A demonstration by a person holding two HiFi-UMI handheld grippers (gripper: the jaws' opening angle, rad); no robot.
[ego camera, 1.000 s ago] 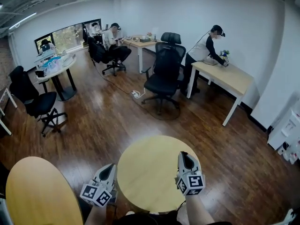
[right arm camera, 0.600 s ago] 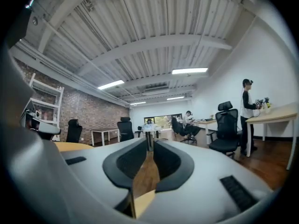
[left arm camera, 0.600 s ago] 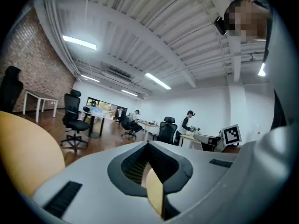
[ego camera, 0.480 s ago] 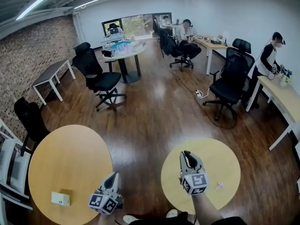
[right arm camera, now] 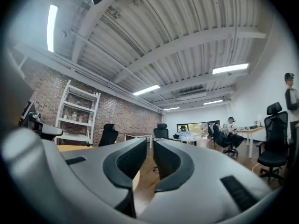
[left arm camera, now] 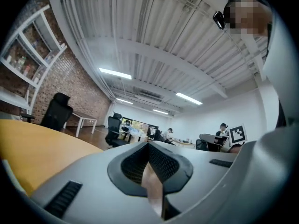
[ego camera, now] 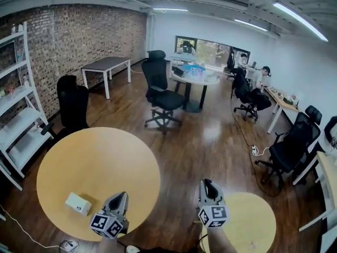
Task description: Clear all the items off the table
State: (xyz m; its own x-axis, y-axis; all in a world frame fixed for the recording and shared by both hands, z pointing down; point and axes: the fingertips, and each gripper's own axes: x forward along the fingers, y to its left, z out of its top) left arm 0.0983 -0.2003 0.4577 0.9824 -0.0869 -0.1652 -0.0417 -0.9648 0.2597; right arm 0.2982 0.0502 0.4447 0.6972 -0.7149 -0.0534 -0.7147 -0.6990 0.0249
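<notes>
A small white box (ego camera: 78,204) lies near the front edge of the large round wooden table (ego camera: 100,162) at the left. My left gripper (ego camera: 121,195) hovers over that table's near right rim, just right of the box; its jaws meet at the tips, empty (left arm camera: 148,146). My right gripper (ego camera: 207,184) is held above the floor between the big table and a smaller round table (ego camera: 253,217). Only a thin slit shows between its jaws, with nothing in it (right arm camera: 150,146). A tiny pale item (ego camera: 253,245) lies on the small table.
Black office chairs stand beyond the big table (ego camera: 72,105), (ego camera: 162,94) and at the right (ego camera: 288,151). A white shelf unit (ego camera: 16,123) lines the brick wall at the left. A power strip (ego camera: 255,151) with its cable lies on the wood floor.
The head view has swung left: the big table with the white box has come to the fore and the small table has slid to the lower right. Both grippers keep their place in the view.
</notes>
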